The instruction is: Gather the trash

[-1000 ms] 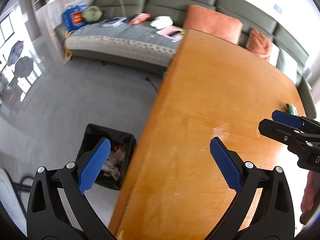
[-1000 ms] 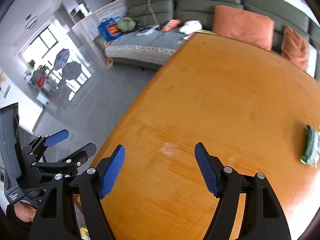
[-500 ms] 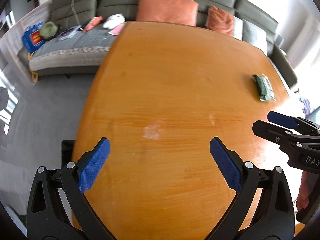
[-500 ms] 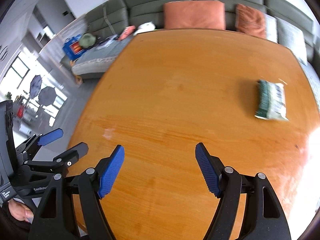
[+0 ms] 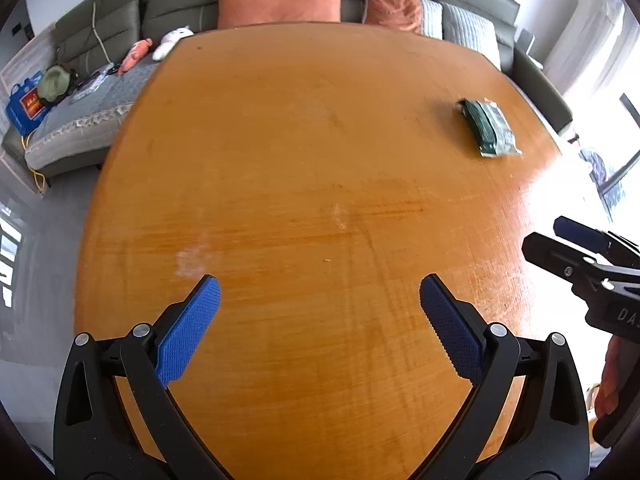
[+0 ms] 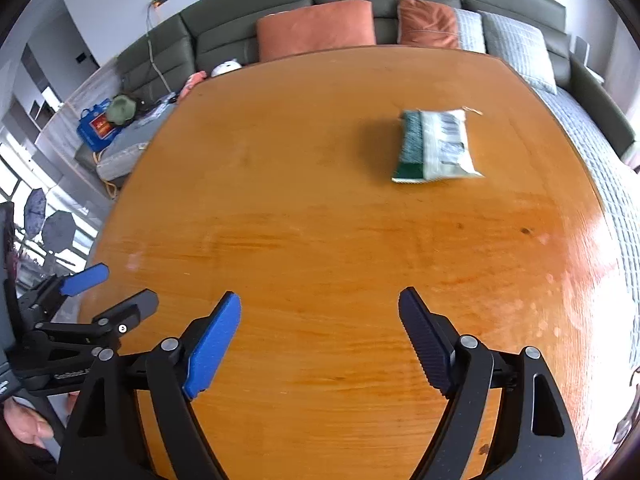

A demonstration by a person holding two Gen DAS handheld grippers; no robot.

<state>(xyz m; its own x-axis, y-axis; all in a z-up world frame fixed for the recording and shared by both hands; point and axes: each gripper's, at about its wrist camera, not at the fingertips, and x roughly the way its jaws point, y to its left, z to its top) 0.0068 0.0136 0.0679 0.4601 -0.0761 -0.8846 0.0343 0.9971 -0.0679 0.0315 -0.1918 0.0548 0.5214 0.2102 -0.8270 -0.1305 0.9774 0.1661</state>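
Note:
A green and white snack wrapper (image 5: pixel 489 127) lies flat on the far right part of the orange wooden table (image 5: pixel 304 184). It also shows in the right wrist view (image 6: pixel 434 146), ahead and a little right of my right gripper (image 6: pixel 320 304). My left gripper (image 5: pixel 320 284) is open and empty above the near part of the table, well short of the wrapper. My right gripper is open and empty too, and it shows at the right edge of the left wrist view (image 5: pixel 576 240).
A grey-green sofa (image 5: pixel 200 4) with orange cushions (image 5: pixel 280 2) runs behind the table. Bags and clothes lie on its left seat (image 5: pixel 52 88). Grey floor (image 5: pixel 48 216) lies left of the table. A bright window (image 5: pixel 612 168) is at the right.
Both grippers have swung right, away from the black trash bin on the floor, which has left the view. The wrapper has come closer to the centre of both views.

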